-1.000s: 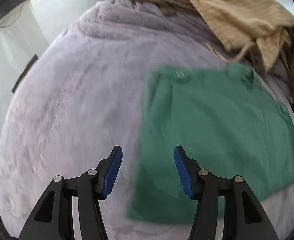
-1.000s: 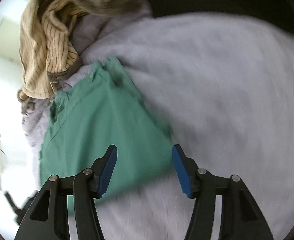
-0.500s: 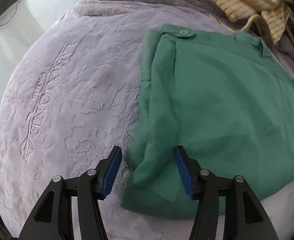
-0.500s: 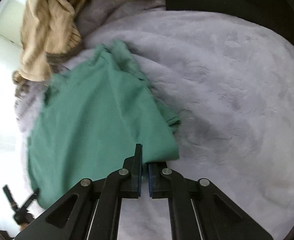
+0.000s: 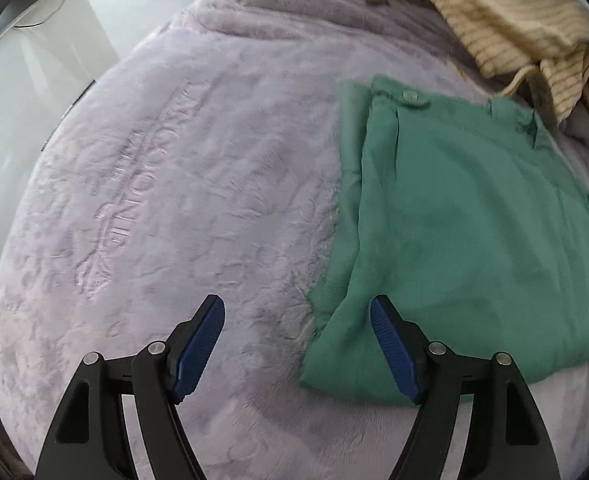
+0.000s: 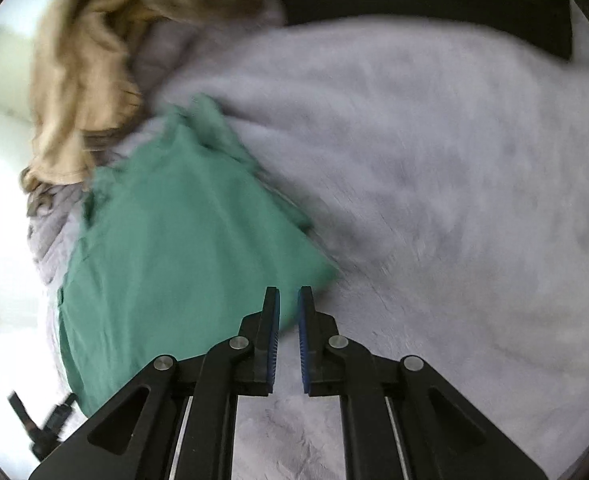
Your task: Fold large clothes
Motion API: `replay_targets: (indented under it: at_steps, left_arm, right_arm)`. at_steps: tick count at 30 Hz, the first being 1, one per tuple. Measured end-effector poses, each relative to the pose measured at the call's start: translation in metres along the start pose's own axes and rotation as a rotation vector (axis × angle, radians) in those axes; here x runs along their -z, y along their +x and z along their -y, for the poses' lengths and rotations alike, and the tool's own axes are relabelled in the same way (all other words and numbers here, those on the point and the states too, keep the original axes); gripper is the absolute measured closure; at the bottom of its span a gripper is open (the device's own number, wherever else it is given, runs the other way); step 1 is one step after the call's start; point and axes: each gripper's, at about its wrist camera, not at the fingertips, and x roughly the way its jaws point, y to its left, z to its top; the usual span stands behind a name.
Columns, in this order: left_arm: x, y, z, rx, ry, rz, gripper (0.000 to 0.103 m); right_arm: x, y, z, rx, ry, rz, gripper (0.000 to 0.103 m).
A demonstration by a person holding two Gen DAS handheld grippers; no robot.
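On top of a lilac plush embossed blanket lies the folded green cotton garment, w/ a tan striped knit heap beyond it. Left gripper jaws spreading, straddling garment's near-left corner w/o pinching. Right gripper nearly clenched at garment's near edge; can't tell if cloth is caught.

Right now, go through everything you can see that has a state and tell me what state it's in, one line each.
Green garment: folded, lying flat on the blanket, near left corner rumpled.
Lilac blanket: spread out under the clothes.
Beige striped garment: unfolded, heaped at the far edge.
Left claw: opening, pads off the cloth, green corner between them.
Right claw: shut, whether it pinches the green edge is unclear.
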Motion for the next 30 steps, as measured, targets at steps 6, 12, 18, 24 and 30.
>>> replay_targets:
  at_steps: [6,12,18,24,30]
  left_arm:
    - [0.009,0.025,-0.005,-0.068,0.001,-0.068,0.026]
    - [0.021,0.039,-0.021,-0.031,-0.049,-0.107,0.026]
    - [0.028,0.032,-0.037,-0.043,-0.060,-0.150,0.026]
    - [0.045,0.014,-0.047,-0.011,-0.057,-0.175,0.026]
    - [0.063,0.005,-0.039,0.006,-0.020,-0.206,0.026]
  right_arm:
    - [-0.015,0.030,-0.037,0.031,-0.150,-0.014,0.095]
    - [-0.020,0.062,-0.003,0.053,0.014,-0.061,0.097]
    - [-0.008,0.032,-0.014,0.067,-0.002,-0.072,0.092]
    - [0.025,0.020,-0.038,0.008,-0.015,-0.118,0.043]
    - [0.067,0.030,-0.072,-0.047,-0.045,-0.215,0.043]
